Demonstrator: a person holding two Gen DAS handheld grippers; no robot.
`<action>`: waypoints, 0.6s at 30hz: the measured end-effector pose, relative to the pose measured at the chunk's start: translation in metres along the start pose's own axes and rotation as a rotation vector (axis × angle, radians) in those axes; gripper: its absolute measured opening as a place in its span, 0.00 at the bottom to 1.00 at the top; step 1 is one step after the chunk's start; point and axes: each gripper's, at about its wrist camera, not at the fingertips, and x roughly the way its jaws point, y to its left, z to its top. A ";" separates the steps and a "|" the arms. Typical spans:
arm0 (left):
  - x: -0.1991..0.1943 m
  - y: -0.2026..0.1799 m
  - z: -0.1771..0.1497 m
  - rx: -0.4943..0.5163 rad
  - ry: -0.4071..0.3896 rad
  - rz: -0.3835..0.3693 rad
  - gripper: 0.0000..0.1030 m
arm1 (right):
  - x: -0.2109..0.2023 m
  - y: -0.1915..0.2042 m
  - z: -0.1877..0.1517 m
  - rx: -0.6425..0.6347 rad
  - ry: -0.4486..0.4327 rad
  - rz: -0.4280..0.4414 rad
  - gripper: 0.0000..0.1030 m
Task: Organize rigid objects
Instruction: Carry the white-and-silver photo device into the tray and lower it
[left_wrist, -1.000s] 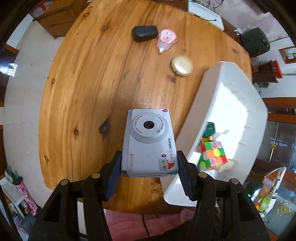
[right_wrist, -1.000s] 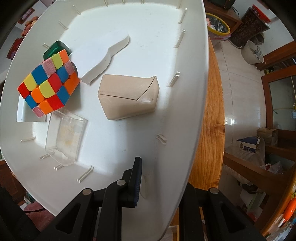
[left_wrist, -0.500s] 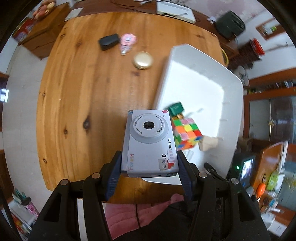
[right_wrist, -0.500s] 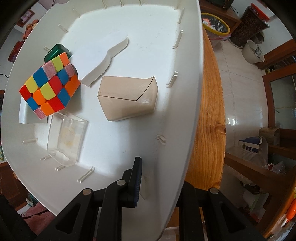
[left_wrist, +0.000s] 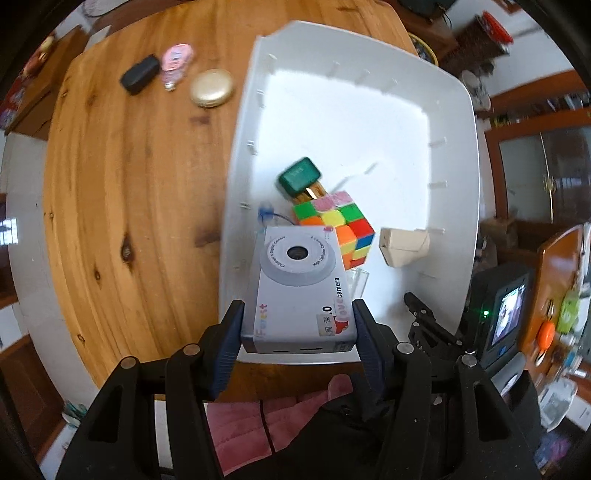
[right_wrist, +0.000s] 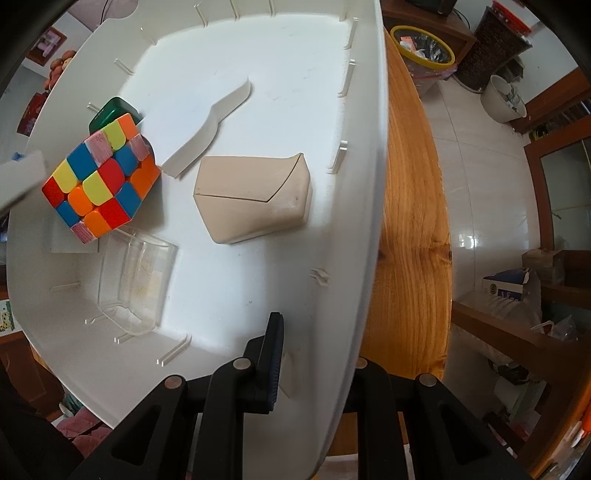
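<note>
Left wrist view: the left gripper (left_wrist: 298, 328) grips a camera (left_wrist: 299, 291) above the bin (left_wrist: 448, 122); the right gripper (right_wrist: 314, 363) clamps the bin's wall.

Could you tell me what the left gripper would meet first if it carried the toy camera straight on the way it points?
Probably the white bin's floor beside the puzzle cube, though depth is unclear.

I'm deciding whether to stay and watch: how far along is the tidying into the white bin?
Done: the cube, green case and beige box lie in the white bin. In hand: the left gripper holds the toy camera above it; the right gripper clamps the rim. Left: black case, pink item, gold disc.
</note>
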 end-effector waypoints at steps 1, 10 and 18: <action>0.003 -0.003 0.001 0.008 0.005 0.008 0.59 | 0.000 0.000 -0.001 0.000 -0.001 0.000 0.19; 0.035 -0.009 0.001 -0.008 0.088 0.021 0.60 | 0.000 -0.001 -0.001 0.000 -0.001 0.000 0.19; 0.046 -0.010 -0.006 -0.016 0.122 -0.002 0.67 | 0.002 -0.001 -0.002 -0.007 0.004 -0.008 0.19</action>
